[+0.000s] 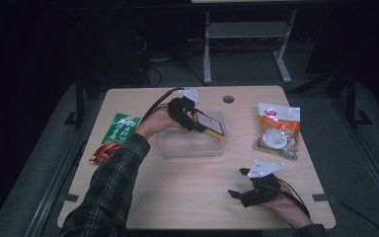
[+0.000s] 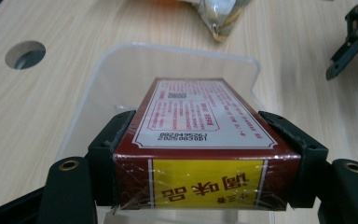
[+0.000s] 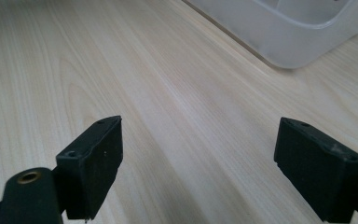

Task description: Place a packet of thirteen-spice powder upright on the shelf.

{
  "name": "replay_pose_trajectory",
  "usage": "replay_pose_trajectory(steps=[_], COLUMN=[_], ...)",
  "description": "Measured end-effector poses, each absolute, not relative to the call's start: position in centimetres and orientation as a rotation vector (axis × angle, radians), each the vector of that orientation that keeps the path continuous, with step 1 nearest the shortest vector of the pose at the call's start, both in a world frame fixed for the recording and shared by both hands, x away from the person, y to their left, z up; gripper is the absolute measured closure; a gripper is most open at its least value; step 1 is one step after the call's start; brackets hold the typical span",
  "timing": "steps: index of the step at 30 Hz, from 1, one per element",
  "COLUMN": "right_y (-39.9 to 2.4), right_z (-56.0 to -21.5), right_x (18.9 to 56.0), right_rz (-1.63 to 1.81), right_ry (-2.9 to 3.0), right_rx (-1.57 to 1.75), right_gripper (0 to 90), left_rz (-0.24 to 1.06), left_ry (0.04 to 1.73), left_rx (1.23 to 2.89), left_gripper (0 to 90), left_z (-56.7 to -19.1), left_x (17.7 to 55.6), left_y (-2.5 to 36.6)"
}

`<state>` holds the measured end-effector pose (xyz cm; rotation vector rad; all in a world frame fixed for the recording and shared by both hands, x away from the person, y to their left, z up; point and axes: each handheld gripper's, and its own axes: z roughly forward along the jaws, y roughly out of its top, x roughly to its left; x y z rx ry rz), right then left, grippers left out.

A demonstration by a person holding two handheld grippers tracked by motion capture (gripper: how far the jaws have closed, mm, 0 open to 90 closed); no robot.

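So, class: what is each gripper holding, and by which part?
The left gripper clamps the red box by its two long sides; the right gripper holds nothing.

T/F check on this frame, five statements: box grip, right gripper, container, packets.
1. The left gripper is shut on the red and yellow box. True.
2. The box hangs over the clear plastic container. True.
3. The right gripper holds a packet. False: it is open, with bare table between its fingers.
4. The green packet lies inside the container. False: it lies on the table, left of it.
5. The orange-topped bag lies right of the container. True.
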<state>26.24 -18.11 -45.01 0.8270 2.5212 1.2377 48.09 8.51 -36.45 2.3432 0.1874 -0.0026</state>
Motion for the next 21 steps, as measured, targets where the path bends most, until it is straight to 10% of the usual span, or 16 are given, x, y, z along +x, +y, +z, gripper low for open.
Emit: replay_pose_trajectory(steps=[21], right_y=[-18.0], right_z=[-45.1], right_x=[26.3], right_rz=[1.243], right_ry=[2.529], right_rx=[0.817], right_gripper=[15.1], left_rz=[-0.022], left_ry=[0.193], left_rx=[2.303], left_gripper=[30.5], left_z=[-36.7], left_x=[48.7], left_y=[5.1])
